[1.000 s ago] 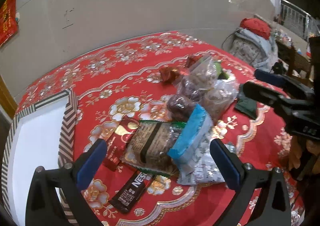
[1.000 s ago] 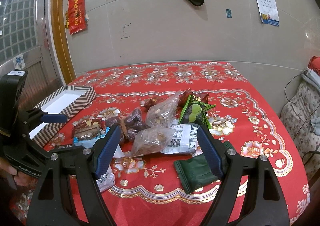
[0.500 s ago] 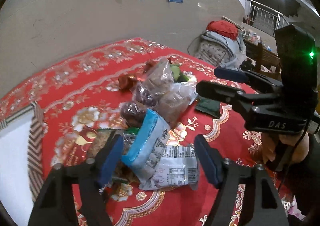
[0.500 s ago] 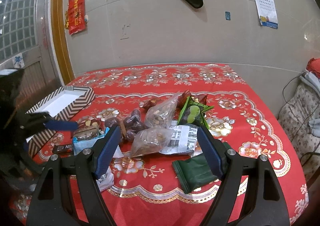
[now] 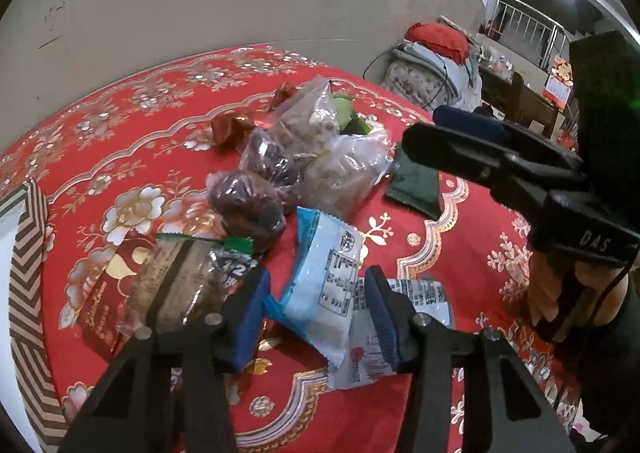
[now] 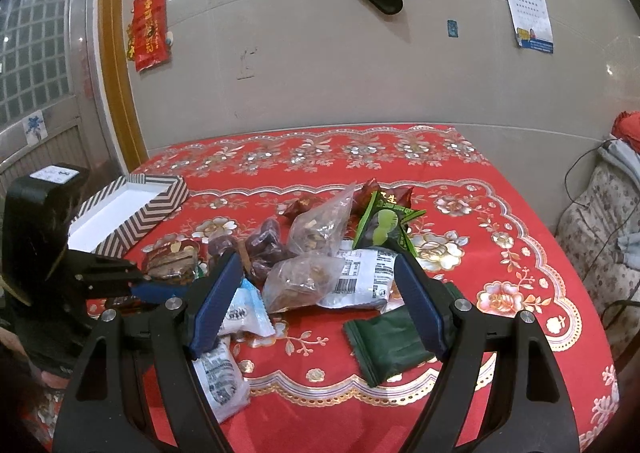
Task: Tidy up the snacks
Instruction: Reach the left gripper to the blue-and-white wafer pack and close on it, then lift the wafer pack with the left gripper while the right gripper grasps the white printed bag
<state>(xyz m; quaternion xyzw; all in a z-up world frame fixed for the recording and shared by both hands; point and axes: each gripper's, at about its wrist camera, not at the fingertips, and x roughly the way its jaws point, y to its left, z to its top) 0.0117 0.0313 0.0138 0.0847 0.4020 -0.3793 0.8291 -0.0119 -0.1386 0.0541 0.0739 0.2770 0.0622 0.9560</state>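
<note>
A pile of snack packets lies on the red tablecloth (image 6: 460, 181). My left gripper (image 5: 316, 307) is open, its blue pads on either side of a blue and white packet (image 5: 320, 277), not clamped on it. A brown packet (image 5: 176, 281) lies to its left, a white printed packet (image 5: 372, 341) under it. My right gripper (image 6: 316, 301) is open and empty, held above a clear bag of nuts (image 6: 300, 285) and a dark green packet (image 6: 390, 343). Dark date packets (image 5: 248, 201) and a green packet (image 6: 382, 227) lie farther back.
A chevron-patterned box (image 6: 132, 209) with a white inside stands at the table's left; its edge shows in the left wrist view (image 5: 28, 253). The right gripper's body (image 5: 520, 181) is at the right of the left wrist view. A wall is behind the table.
My left gripper has moved down and forward onto the blue and white packet and its jaws have narrowed around it. The right gripper has stayed nearly still.
</note>
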